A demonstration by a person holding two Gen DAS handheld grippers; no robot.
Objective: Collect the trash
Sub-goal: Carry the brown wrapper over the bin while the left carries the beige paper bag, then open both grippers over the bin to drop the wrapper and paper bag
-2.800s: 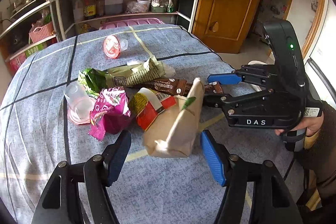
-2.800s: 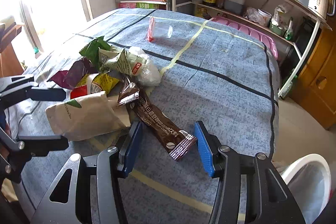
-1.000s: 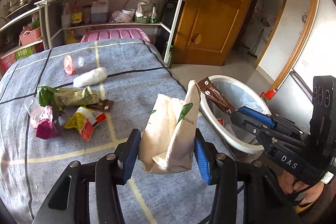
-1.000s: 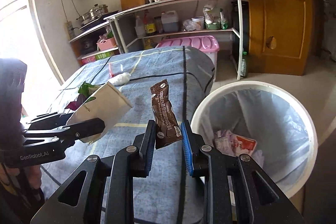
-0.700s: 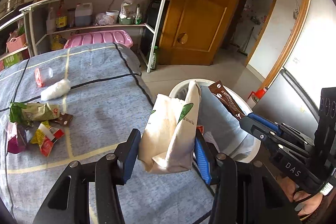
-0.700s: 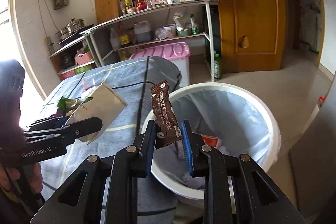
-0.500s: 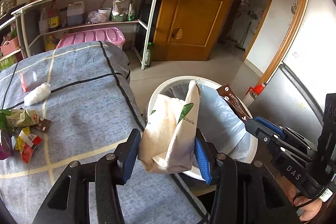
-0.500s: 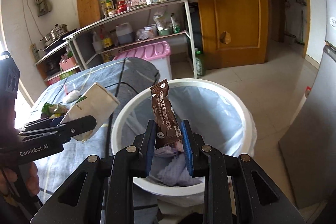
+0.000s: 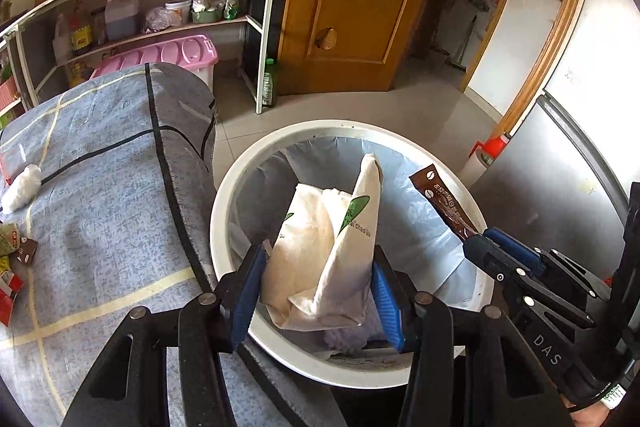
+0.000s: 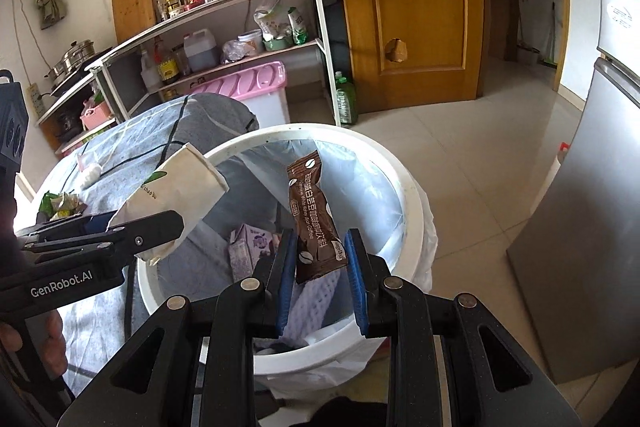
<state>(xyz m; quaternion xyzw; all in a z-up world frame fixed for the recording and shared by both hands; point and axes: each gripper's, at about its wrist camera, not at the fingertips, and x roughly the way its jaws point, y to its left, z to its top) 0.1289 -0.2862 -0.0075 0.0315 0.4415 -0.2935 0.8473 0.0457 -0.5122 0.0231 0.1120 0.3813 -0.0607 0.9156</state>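
My left gripper (image 9: 316,283) is shut on a beige paper bag (image 9: 328,251) with a green leaf mark, held over the white trash bin (image 9: 224,195) lined with a clear bag. The same paper bag (image 10: 176,195) shows in the right wrist view, above the bin's left rim. My right gripper (image 10: 318,269) is shut on a brown coffee wrapper (image 10: 314,215), upright over the bin (image 10: 408,183). That wrapper (image 9: 444,203) also pokes up over the bin's right side in the left wrist view. A purple carton (image 10: 248,247) and white cloth lie inside the bin.
The blue-grey clothed table (image 9: 104,211) stands left of the bin, with a white wad (image 9: 20,191) and several wrappers (image 9: 12,259) at its far left. A shelf unit (image 10: 224,55), pink box (image 10: 244,83), wooden door (image 10: 416,3) and grey fridge (image 10: 592,219) surround the tiled floor.
Both grippers have swung from over the table to over the bin, each still holding its piece. The bin now fills the middle of both views.
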